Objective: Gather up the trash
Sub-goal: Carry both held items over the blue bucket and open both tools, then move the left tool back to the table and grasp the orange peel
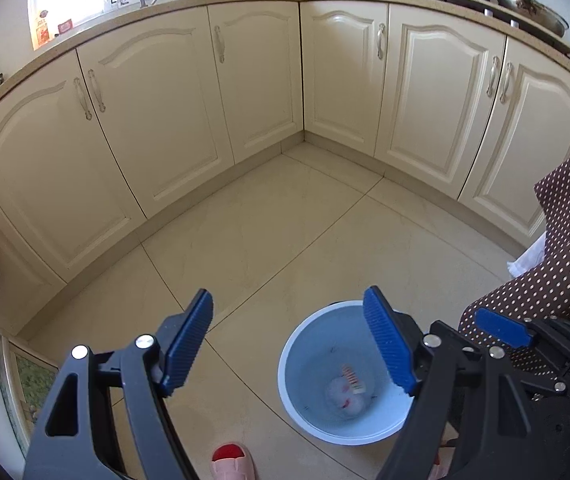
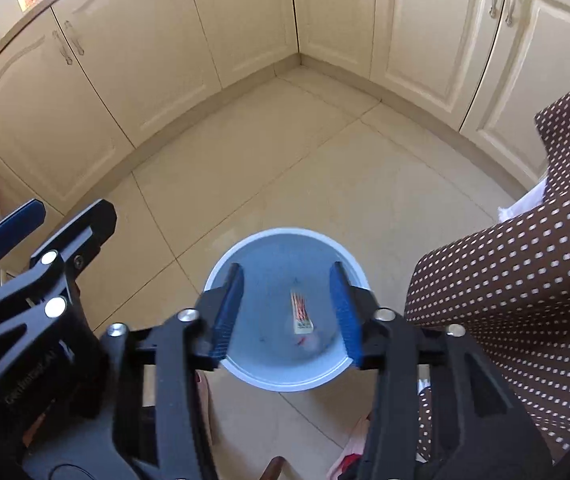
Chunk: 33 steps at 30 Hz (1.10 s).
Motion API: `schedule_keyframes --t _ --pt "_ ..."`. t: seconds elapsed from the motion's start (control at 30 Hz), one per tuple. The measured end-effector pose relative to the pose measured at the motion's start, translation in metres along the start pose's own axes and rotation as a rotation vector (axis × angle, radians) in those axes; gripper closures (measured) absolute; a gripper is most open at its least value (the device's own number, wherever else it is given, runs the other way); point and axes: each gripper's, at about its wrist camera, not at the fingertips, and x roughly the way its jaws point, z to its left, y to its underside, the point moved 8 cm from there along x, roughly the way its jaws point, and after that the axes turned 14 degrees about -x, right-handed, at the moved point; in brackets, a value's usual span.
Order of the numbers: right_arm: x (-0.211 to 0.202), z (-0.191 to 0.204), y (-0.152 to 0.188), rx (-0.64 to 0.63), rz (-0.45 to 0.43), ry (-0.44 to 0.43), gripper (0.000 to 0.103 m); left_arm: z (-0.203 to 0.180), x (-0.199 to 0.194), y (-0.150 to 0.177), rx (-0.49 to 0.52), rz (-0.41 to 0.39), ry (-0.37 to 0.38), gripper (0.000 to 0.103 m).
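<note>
Both tools empty: our right tool [image 2: 287, 312] hangs part-open directly over the blue bin [image 2: 245, 372], striped wrapper [image 2: 301, 312] and crumpled tissue [image 1: 345, 398] lying inside below it, while our left tool [image 1: 289, 344], spread wide, sits beside.

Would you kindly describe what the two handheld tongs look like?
Both the left tongs and right tongs are black angular frames with silver rivets, each carrying two flat, ribbed blue pads. Brown white-dotted fabric hangs alongside.
</note>
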Motion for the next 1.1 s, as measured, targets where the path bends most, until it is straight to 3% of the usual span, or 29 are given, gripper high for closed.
schedule_keyframes --t 0.23,0.5,0.67,0.9,1.1 --pt "-0.079 -0.019 -0.008 -0.011 -0.116 0.114 0.058 -0.012 -0.066 -0.020 -0.016 -0.107 0.039 0.027" --pt "-0.232 -0.048 0.007 0.009 -0.336 0.282 0.051 -0.057 -0.187 -0.027 -0.001 -0.237 0.167 0.021" --pt "-0.326 -0.071 0.042 0.058 -0.449 0.374 0.047 -0.098 -0.266 -0.018 0.057 -0.329 0.242 0.019" --pt "-0.414 -0.118 0.104 0.171 -0.531 0.489 0.042 -0.177 -0.356 0.008 0.192 -0.421 0.346 0.017" --pt "-0.457 -0.173 0.155 0.285 -0.540 0.570 0.040 -0.246 -0.386 0.038 0.309 -0.431 0.394 0.016"
